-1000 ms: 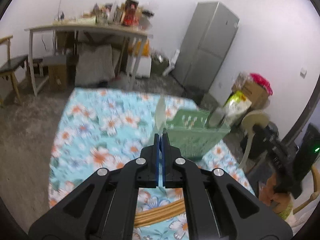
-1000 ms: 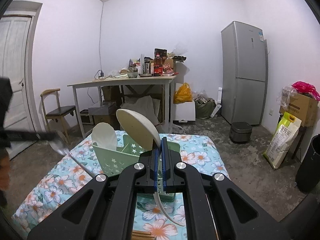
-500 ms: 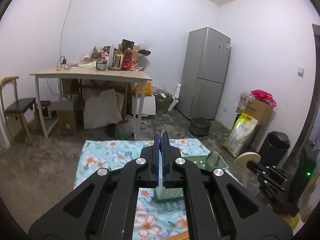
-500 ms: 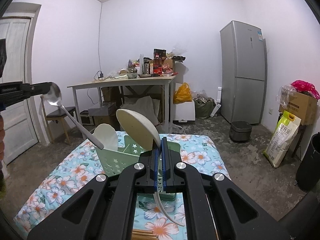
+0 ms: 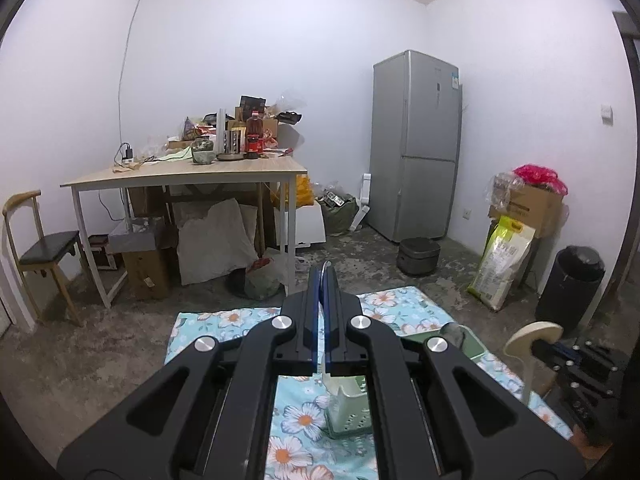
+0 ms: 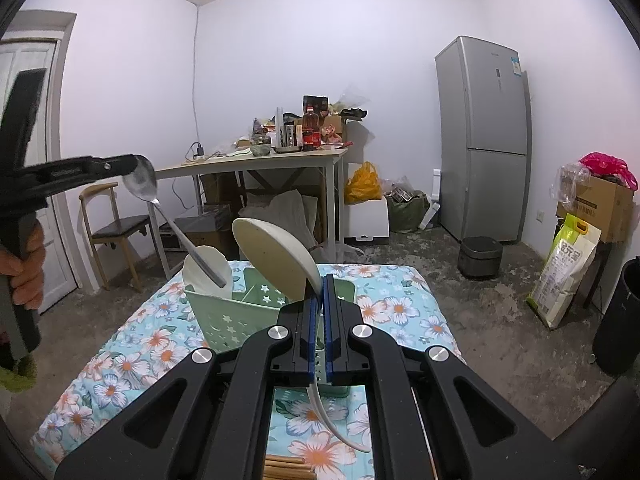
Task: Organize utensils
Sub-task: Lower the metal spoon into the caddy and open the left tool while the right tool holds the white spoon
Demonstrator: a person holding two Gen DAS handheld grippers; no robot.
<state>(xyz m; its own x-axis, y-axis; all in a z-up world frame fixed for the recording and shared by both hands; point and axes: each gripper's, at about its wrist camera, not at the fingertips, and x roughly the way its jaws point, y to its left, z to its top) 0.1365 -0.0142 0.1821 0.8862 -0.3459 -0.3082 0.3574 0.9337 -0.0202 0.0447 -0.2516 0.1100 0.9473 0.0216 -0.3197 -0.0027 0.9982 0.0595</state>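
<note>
Up has gone the left gripper (image 6: 134,166): a moment ago it sat low at the left edge of the right camera's picture, with the metal spoon (image 6: 160,208) down by the cloth (image 6: 132,360), and now it is high in the upper left, with the spoon hanging from it. Its jaws are shut tight on the spoon's bowl, and the handle slants down toward the green basket (image 6: 232,316), with its tip in front of a pale spoon (image 6: 204,266) that stands in the basket's left part. From the left camera, more floor and wall show than before, and the basket (image 5: 352,412) has slid down to the bottom middle of the picture. The right gripper (image 6: 318,284) has not moved; its jaws are shut on the thin neck of a big cream ladle (image 6: 276,260), whose bowl sticks up over the basket while its handle curves down toward the bottom of the picture. Some wooden sticks (image 6: 286,466) lie on the cloth at the bottom edge. I think the metal spoon is lifted clear and ready to drop handle first into the basket. The ladle looks next. Neither one is in the basket yet.
</note>
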